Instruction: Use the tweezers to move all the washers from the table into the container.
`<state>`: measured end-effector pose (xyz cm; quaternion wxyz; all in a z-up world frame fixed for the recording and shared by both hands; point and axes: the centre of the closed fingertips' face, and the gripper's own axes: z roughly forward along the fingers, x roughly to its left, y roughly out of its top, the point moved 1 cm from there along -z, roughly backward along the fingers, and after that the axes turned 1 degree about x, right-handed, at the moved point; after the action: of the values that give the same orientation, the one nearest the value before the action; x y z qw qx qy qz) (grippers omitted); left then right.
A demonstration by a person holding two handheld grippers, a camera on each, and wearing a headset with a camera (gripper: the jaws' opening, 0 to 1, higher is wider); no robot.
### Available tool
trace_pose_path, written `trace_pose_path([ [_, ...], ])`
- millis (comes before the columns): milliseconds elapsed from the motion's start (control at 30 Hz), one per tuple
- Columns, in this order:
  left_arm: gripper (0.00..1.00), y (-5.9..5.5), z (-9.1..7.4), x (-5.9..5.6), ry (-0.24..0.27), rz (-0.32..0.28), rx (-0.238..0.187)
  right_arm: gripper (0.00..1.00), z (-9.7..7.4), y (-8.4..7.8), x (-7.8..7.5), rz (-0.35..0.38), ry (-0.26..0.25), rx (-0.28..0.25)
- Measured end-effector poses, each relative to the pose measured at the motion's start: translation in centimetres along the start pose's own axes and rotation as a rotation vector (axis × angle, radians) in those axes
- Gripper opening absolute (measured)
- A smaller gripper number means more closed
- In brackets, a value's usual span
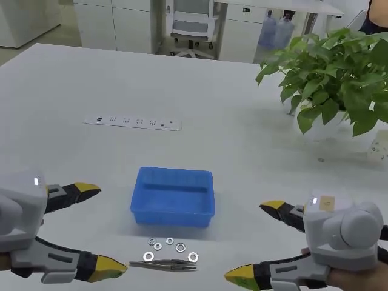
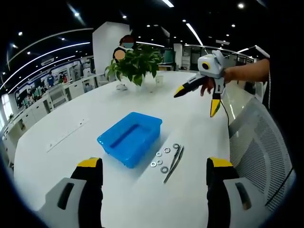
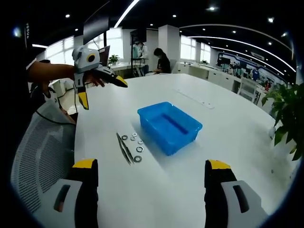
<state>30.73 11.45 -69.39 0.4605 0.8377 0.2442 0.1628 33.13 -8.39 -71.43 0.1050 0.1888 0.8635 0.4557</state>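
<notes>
Basically we held left gripper (image 1: 109, 229) and right gripper (image 1: 247, 241) wide open, empty, washers (image 1: 170, 247) and tweezers (image 1: 167, 264) untouched beside the container (image 1: 173, 218), so grabbing the tweezers looked next.

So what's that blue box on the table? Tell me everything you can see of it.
The blue box is a shallow rectangular tray, plastic by its look, open on top. It sits level on the white table and looks empty. The washers lie just in front, apart from it.
</notes>
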Motion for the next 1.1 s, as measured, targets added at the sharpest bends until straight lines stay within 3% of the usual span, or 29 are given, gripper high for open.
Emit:
trace_pose_path([
  [467,0.93,0.1,0.0,0.1,-0.003,0.018,-0.009,0.92,0.1,0.0,0.0,-0.010,-0.001,0.000],
  [867,0.72,-0.4,1.0,-1.2,-0.078,0.088,0.014,0.81,0.8,-0.1,0.7,-0.107,0.030,0.022],
  [1100,0.61,-1.3,1.8,-1.8,-0.120,0.113,0.054,0.71,1.9,-0.7,1.4,-0.202,0.082,0.061],
])
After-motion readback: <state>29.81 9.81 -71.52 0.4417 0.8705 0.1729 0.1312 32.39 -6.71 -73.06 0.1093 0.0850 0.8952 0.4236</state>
